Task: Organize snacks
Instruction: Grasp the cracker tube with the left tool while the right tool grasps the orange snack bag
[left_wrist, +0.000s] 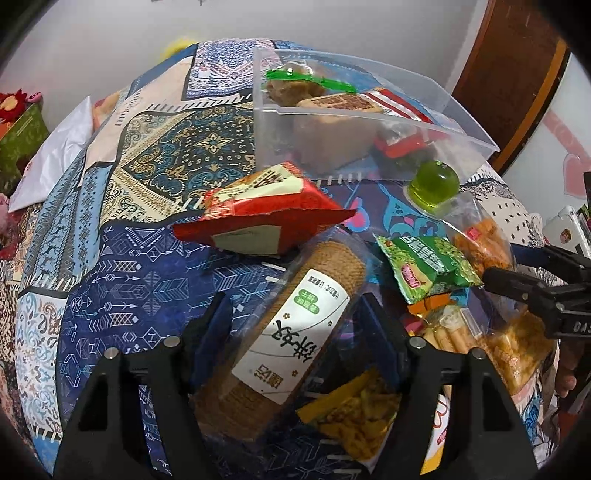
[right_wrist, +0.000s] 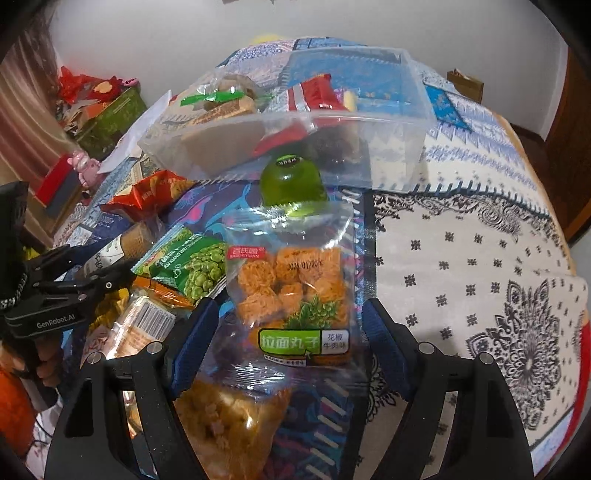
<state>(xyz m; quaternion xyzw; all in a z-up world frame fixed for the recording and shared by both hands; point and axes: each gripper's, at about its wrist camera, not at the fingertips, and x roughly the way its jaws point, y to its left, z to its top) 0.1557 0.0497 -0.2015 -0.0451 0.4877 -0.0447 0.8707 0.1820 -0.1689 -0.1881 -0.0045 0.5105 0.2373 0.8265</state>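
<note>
left gripper (left_wrist: 295, 325) jaws apart astride clear-wrapped brown biscuit roll (left_wrist: 291, 328), grip unclear | right gripper (right_wrist: 288, 328) apart astride clear orange noodle-ball bag (right_wrist: 295, 288) | green jelly cup (right_wrist: 291, 181) before clear plastic box (right_wrist: 391, 155)

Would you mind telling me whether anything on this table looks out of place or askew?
Yes: the red snack packet lies tilted, propped on the end of the biscuit roll. The green jelly cup sits partly on the clear noodle-ball bag. I see nothing spilled or torn.
</note>
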